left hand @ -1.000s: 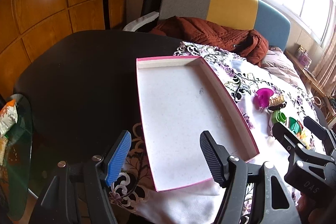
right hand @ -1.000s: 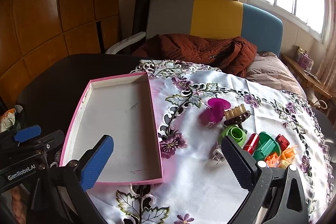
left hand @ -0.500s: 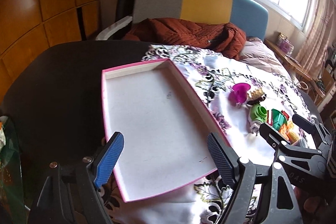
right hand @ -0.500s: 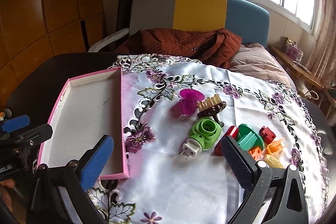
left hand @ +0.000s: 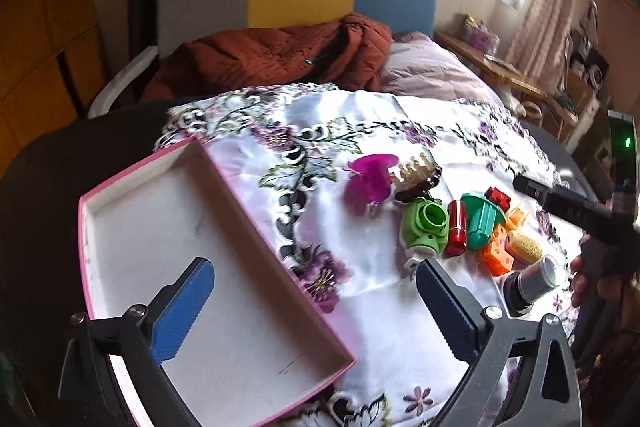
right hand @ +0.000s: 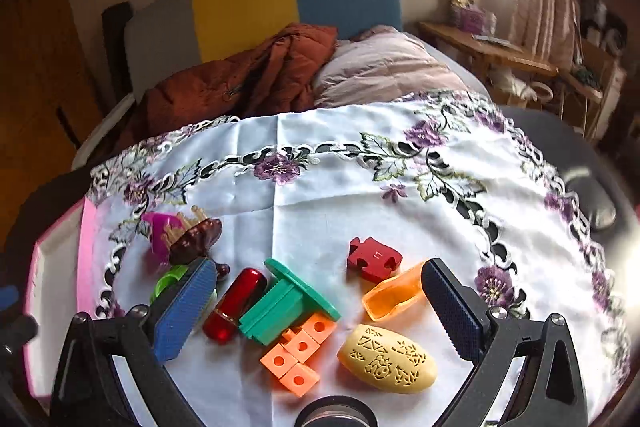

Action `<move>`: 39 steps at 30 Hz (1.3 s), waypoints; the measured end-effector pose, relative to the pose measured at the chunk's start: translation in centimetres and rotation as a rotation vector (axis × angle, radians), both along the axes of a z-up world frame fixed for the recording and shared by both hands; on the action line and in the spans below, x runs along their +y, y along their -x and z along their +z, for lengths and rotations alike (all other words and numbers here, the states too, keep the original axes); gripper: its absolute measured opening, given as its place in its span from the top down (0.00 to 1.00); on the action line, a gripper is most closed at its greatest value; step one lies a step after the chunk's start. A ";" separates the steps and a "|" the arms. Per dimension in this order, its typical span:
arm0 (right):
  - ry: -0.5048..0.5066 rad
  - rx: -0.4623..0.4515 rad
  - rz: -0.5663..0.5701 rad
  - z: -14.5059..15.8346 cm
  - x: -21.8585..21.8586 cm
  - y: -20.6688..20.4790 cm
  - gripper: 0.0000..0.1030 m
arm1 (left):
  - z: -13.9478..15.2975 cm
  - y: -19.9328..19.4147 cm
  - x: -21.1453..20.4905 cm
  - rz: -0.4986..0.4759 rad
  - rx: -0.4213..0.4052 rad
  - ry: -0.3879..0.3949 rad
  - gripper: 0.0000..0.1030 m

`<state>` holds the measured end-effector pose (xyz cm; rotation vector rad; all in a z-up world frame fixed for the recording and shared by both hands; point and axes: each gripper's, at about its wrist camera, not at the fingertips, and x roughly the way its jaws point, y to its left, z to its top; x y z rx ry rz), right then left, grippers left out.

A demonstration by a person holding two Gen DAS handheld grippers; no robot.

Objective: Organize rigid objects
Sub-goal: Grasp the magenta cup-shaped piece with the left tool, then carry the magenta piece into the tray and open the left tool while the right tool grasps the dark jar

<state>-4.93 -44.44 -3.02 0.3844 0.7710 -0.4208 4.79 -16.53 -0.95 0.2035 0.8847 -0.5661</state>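
Pink-walled and white inside, the tray (left hand: 208, 267) lay at about 8 o'clock in your left wrist view, resting partly on the floral cloth (left hand: 360, 123) that covered the bench (left hand: 60, 163). Your left hand-held gripper (left hand: 316, 311) hung over the tray's right wall with its jaws spread wide and nothing between them. Your right hand-held gripper (right hand: 320, 311) was likewise spread and empty, poised above the cluster of small items. Between its fingers you had the red cylinder (right hand: 234, 303), the teal flanged piece (right hand: 288, 301), the orange cube blocks (right hand: 298, 357), the yellow patterned oval (right hand: 386, 357) and the orange scoop (right hand: 394, 293). At 12 o'clock from them sat the red puzzle piece (right hand: 374, 259); at 10 o'clock, the brown hair claw (right hand: 196, 237) touched the magenta piece (right hand: 160, 231). The green ring item (right hand: 170, 281) was partly hidden behind the left finger.
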 end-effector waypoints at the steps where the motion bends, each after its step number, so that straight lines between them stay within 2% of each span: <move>1: -0.038 -0.017 -0.016 0.0 -0.6 0.2 0.00 | -0.1 -0.2 -0.9 -0.010 -0.008 -0.014 0.00; 4: -0.105 -0.036 -0.048 -0.1 -1.7 0.6 0.00 | -0.8 -1.2 -3.4 -0.042 0.008 -0.039 0.02; 6: -0.146 -0.037 -0.060 -0.3 -2.1 0.8 0.00 | -1.5 -2.4 -4.7 -0.046 0.038 -0.049 0.08; 8: -0.185 -0.049 -0.065 -0.5 -2.5 0.9 0.00 | -2.5 -3.8 -5.9 -0.039 0.092 -0.055 0.20; 14: -0.213 -0.072 -0.057 -0.4 -2.7 0.9 0.00 | -5.1 -7.6 -7.5 0.030 0.197 -0.061 0.29; 21: -0.228 -0.078 -0.040 -0.4 -2.6 0.7 0.00 | -6.8 -10.3 -10.2 0.016 0.249 -0.053 0.34; 28: -0.230 -0.068 -0.030 -0.7 -2.4 0.5 0.00 | -7.4 -11.3 -12.6 -0.017 0.232 -0.048 0.44; 30: -0.218 -0.066 -0.031 -0.7 -2.4 0.4 0.00 | -8.1 -11.8 -13.4 -0.031 0.233 -0.073 0.55; 32: -0.203 -0.063 -0.035 -0.6 -2.4 0.4 0.00 | -8.4 -11.5 -13.9 -0.041 0.175 -0.113 0.69; 34: -0.193 -0.063 -0.045 -0.5 -2.5 0.5 0.00 | -8.4 -11.2 -13.9 -0.056 0.153 -0.117 0.69; 36: -0.186 -0.073 -0.064 -0.4 -2.9 0.7 0.00 | -7.7 -10.9 -12.8 -0.037 0.153 -0.064 0.69; 39: -0.203 -0.082 -0.103 -0.4 -3.8 1.2 0.00 | -5.8 -9.3 -11.1 -0.028 0.100 -0.032 0.69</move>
